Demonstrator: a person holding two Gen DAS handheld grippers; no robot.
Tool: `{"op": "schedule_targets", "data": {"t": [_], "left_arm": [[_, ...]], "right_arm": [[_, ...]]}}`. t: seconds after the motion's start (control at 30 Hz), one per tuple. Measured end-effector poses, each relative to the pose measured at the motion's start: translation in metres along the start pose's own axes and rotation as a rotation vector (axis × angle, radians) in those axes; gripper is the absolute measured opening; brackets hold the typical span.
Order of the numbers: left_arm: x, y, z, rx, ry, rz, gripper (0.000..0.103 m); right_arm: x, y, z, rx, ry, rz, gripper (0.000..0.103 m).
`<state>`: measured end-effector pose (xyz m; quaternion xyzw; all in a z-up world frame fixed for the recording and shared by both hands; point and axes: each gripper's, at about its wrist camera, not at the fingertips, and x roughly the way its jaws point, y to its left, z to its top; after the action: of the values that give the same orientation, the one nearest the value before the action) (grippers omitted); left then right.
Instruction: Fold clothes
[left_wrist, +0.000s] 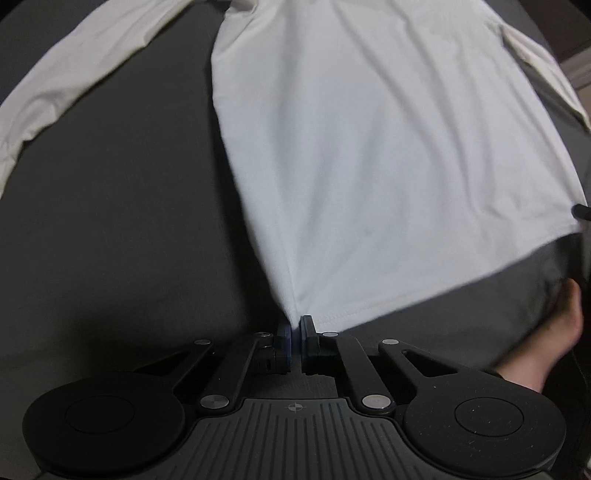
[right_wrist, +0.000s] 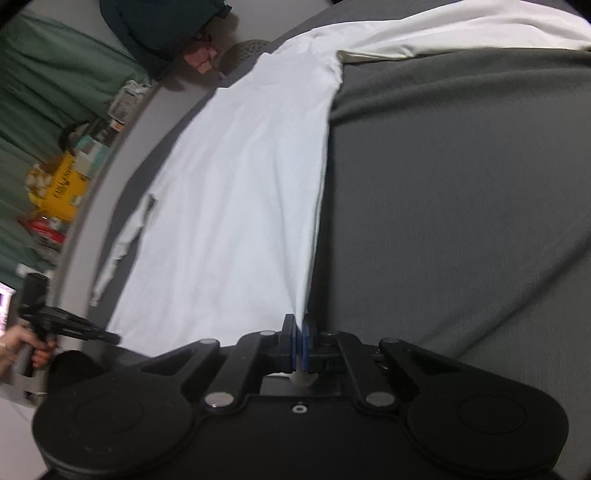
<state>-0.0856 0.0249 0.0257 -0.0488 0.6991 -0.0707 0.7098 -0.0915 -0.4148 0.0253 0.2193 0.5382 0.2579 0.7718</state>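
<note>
A white long-sleeved shirt (left_wrist: 351, 147) lies spread on a dark grey bed cover (left_wrist: 110, 221). My left gripper (left_wrist: 295, 326) is shut on one bottom hem corner of the shirt, which is pulled taut toward it. One sleeve (left_wrist: 74, 81) stretches out to the left. In the right wrist view my right gripper (right_wrist: 299, 328) is shut on the other hem corner of the shirt (right_wrist: 229, 206), with a sleeve (right_wrist: 461, 33) running to the upper right. The other gripper (right_wrist: 74, 325) shows at the lower left of that view, held in a hand.
The grey cover (right_wrist: 461, 203) stretches wide to the right of the shirt. Past the bed's edge are a green curtain (right_wrist: 44, 74), a yellow bag (right_wrist: 62, 184) and boxes. A bare foot (left_wrist: 554, 325) shows at the lower right of the left wrist view.
</note>
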Motion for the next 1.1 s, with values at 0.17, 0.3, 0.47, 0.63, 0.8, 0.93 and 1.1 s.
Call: {"op": "schedule_targets", "data": {"t": [0.17,0.3,0.47,0.63,0.8,0.93,1.1], "left_arm": [[-0.027,0.008,0.003,0.024,-0.001,0.010,0.004],[-0.014,0.034,-0.011,-0.023,0.040,0.012,0.004],[0.012,0.042,-0.008,-0.019,0.127,0.029,0.004],[0.021,0.051,-0.007,-0.018,0.210,0.079,0.004],[-0.010,0.068,-0.004,-0.078,0.190,0.050,0.007],[-0.065,0.073,0.008,-0.132,-0.041,0.038,0.008],[-0.109,0.063,0.038,-0.182,-0.445,-0.198,0.008]], "right_arm": [[-0.021,0.024,0.008,-0.066,0.044,-0.006,0.003],[-0.001,0.018,0.003,-0.066,0.092,-0.046,0.003],[0.032,0.006,-0.008,-0.065,0.160,-0.118,0.003],[0.035,0.016,-0.014,-0.143,0.164,-0.163,0.006],[0.017,0.037,-0.008,-0.225,0.036,-0.250,0.057],[-0.006,0.035,0.017,-0.174,-0.148,-0.274,0.057],[-0.002,-0.006,0.069,0.134,-0.384,-0.079,0.047]]}}
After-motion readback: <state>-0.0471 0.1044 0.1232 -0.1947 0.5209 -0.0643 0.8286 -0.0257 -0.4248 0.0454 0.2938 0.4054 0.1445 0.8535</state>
